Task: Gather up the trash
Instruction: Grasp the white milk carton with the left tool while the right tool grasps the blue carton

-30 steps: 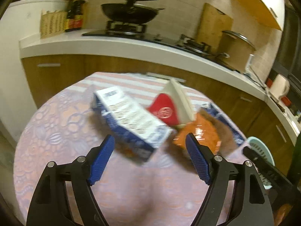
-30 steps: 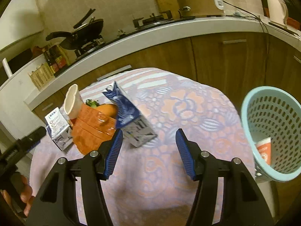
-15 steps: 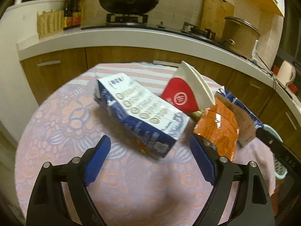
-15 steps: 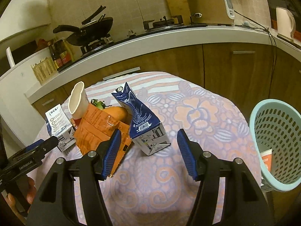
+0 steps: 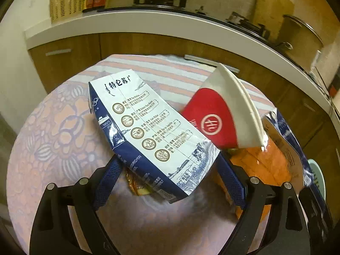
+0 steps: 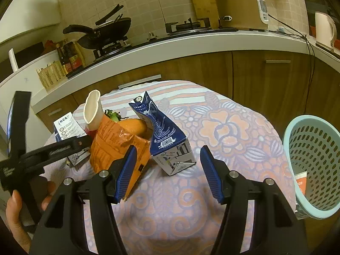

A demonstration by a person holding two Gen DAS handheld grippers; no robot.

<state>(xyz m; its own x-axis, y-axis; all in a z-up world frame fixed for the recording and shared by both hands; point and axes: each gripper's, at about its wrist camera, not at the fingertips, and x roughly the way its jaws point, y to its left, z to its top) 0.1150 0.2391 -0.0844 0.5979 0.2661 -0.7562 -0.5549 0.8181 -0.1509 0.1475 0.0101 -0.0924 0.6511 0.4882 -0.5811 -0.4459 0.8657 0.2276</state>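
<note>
Blue-and-white, the lying milk carton (image 5: 148, 131) rests on the cloth-covered counter (image 5: 53, 140), and everything else sits relative to it. The left tool (image 5: 170, 180) is spread wide, its blue pads either side of the carton's near end, not visibly pressing it. Just right of the carton leans a crushed red-and-white paper cup (image 5: 225, 114), with an orange wrapper (image 5: 263, 165) beyond. Further right stands a dark blue carton (image 6: 165, 136); the right tool (image 6: 167, 170) is released in front of it, gripping nothing. Well to the right, at the counter's edge, sits the pale blue basket (image 6: 314, 163).
</note>
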